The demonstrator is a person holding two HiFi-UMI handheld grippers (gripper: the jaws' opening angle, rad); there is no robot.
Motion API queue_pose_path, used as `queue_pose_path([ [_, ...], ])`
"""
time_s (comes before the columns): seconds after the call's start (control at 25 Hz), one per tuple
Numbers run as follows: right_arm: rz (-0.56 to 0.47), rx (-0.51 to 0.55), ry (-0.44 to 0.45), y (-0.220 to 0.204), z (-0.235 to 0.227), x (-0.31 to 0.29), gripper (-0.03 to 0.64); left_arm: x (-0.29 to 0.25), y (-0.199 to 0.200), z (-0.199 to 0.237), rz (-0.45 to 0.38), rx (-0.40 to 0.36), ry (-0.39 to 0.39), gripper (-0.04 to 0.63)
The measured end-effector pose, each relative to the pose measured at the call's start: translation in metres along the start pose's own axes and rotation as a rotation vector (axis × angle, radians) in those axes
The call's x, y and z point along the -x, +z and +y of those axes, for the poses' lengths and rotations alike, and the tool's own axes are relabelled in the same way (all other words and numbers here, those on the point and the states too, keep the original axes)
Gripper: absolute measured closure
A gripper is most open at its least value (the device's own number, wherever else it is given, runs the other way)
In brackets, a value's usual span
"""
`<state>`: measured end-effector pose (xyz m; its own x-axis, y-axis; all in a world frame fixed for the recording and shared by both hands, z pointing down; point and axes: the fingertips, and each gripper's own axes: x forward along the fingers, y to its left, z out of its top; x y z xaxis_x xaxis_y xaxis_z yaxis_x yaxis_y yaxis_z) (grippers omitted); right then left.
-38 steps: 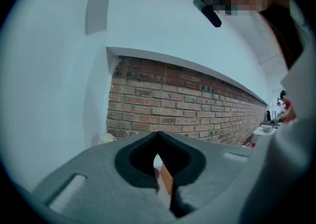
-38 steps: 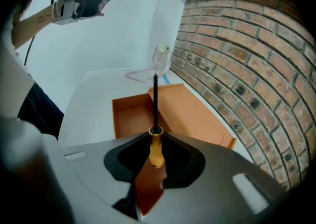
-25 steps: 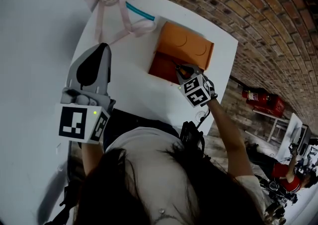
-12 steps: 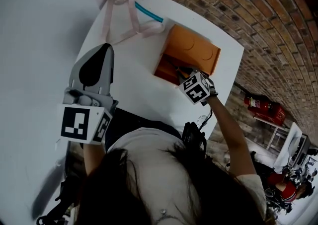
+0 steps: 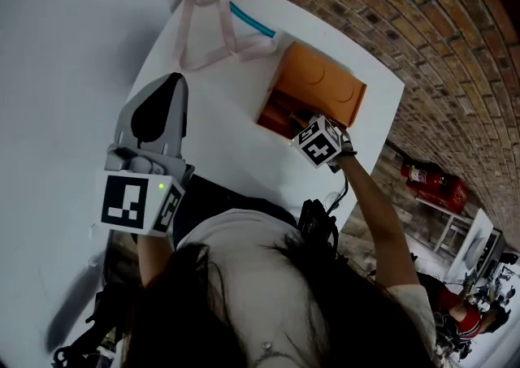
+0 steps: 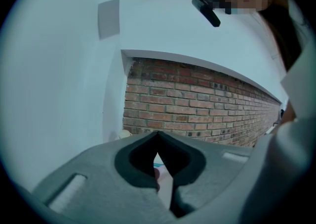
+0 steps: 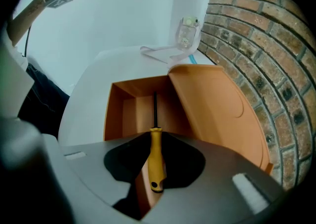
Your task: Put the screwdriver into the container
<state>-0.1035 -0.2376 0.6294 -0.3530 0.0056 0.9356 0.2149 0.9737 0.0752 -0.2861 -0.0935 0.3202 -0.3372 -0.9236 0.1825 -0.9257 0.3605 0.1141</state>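
Two tongs | right tongs (image 7: 154,136) pinching screwdriver (image 7: 156,161), aimed into box (image 7: 114,114) | left tongs (image 6: 158,136) pressed together | risk: shaft could snag lid (image 7: 217,104), spill out.

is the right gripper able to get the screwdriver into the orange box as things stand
Probably yes: the orange box has its lid open, and the screwdriver in the right gripper points into it, nothing between.

White table (image 5: 231,127): orange container (image 5: 323,86), pink strap (image 5: 213,51), teal stick (image 5: 252,20).
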Motion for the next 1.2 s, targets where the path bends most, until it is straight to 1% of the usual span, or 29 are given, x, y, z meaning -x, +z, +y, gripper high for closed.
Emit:
queue_pose_path([
  [0.36, 0.005, -0.020, -0.005, 0.000, 0.000, -0.002, 0.538, -0.003, 0.001, -0.003, 0.004, -0.007, -0.016, 0.594],
  [0.76, -0.033, -0.048, -0.024, 0.003, -0.001, 0.004, 0.529, -0.006, 0.006, -0.013, 0.001, -0.028, -0.063, 0.594],
  [1.04, -0.068, -0.091, -0.077, 0.006, -0.003, 0.008, 0.529, -0.011, 0.003, -0.018, -0.017, -0.042, -0.117, 0.594],
  [1.2, -0.113, -0.139, -0.119, 0.010, -0.006, 0.018, 0.534, -0.014, 0.004, -0.027, -0.022, -0.051, -0.156, 0.594],
])
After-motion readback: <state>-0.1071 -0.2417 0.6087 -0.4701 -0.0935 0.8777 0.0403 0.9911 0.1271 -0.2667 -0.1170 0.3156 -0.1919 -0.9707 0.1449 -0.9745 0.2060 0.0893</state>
